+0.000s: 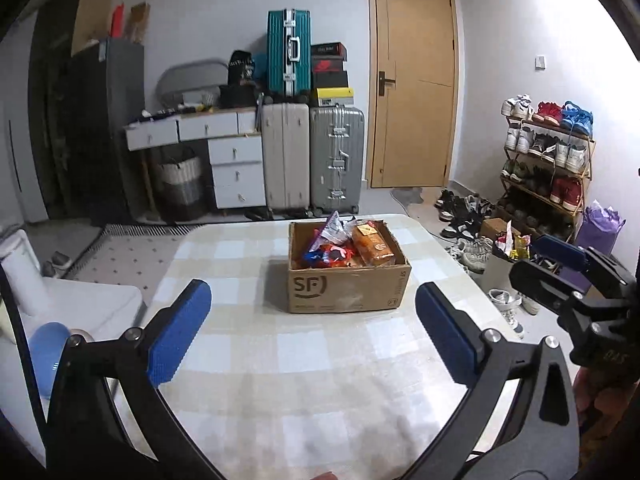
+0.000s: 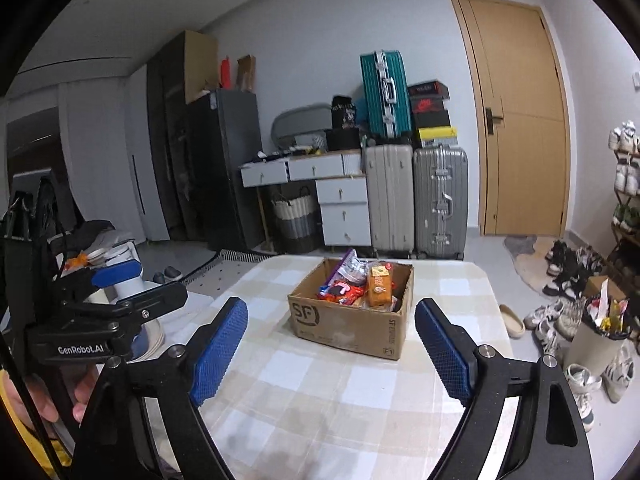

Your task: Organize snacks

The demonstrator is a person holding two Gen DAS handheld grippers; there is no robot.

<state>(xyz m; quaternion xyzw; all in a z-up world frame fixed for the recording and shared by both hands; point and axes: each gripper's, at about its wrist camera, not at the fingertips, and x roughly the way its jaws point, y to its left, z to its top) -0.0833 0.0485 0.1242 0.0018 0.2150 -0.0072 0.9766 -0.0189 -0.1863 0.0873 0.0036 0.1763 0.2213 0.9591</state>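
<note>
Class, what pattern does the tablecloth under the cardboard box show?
A beige-and-white check on the tablecloth, clearest in the left wrist view.

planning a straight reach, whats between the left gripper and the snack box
Only bare checkered tablecloth lies between the left gripper and the cardboard box; the left wrist view shows it.

A cardboard box (image 1: 347,268) marked SF is seen toward the far end of the checked table (image 1: 280,360), filled with snack packets (image 1: 336,240), an orange pack (image 1: 372,245) at its right. The left claw (image 1: 312,332) is held wide apart and empty over the near table. The right claw (image 1: 560,264) is seen at the right edge, beyond the table.
</note>
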